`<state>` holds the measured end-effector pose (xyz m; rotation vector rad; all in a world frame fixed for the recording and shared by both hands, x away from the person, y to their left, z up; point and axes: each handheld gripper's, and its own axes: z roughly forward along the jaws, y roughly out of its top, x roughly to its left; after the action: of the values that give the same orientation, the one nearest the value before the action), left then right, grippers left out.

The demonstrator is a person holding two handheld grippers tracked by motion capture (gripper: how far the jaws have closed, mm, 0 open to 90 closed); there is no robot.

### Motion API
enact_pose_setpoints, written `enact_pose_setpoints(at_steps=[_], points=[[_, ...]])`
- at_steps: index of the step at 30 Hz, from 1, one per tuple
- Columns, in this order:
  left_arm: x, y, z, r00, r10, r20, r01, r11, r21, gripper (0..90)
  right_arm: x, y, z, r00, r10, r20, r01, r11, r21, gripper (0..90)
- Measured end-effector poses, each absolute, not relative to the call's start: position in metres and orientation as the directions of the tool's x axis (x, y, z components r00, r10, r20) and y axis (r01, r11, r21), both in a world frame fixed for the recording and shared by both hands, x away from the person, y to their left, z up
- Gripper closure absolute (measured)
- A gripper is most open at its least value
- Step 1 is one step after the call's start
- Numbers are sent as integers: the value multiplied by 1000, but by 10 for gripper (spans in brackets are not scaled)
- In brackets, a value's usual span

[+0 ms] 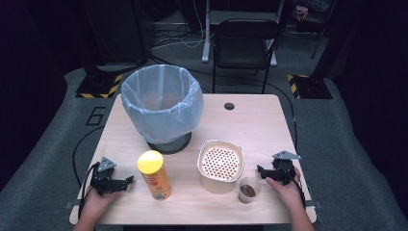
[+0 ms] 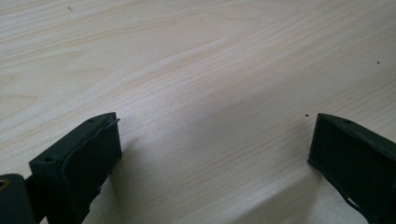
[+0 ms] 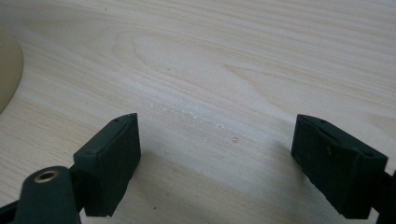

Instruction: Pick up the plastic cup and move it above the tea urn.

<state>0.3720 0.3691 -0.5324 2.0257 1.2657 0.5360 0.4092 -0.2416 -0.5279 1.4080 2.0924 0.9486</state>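
Left claw (image 1: 129, 181): released, jaws wide apart, low over the desk (image 1: 260, 120) beside the yellow can (image 1: 154, 174).
Right claw (image 1: 260, 170): released, near the small cup (image 1: 248, 189).
Strainer bowl (image 1: 220, 165): between can and cup.
Lined bin (image 1: 161, 106): behind the can.

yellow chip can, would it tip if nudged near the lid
Probably: the yellow chip can stands upright, tall and narrow on the table, so a high push likely topples it. Once down, its round body would probably roll. It looks stiff, likely light.
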Motion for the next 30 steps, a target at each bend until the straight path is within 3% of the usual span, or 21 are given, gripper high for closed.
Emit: enact_pose_setpoints(at_steps=[20,27,30], points=[[371,369,-531,448,894,-14,625,-302,720,21,408,-241,-528,-374,927,12,624,242,743,156],[371,369,-531,449,893,-18,630,-302,716,20,405,-241,-527,-384,923,13,615,245,749,198],[371,370,-531,456,890,-6,625,-316,714,21,404,-240,-525,-379,925,35,630,230,742,267]])
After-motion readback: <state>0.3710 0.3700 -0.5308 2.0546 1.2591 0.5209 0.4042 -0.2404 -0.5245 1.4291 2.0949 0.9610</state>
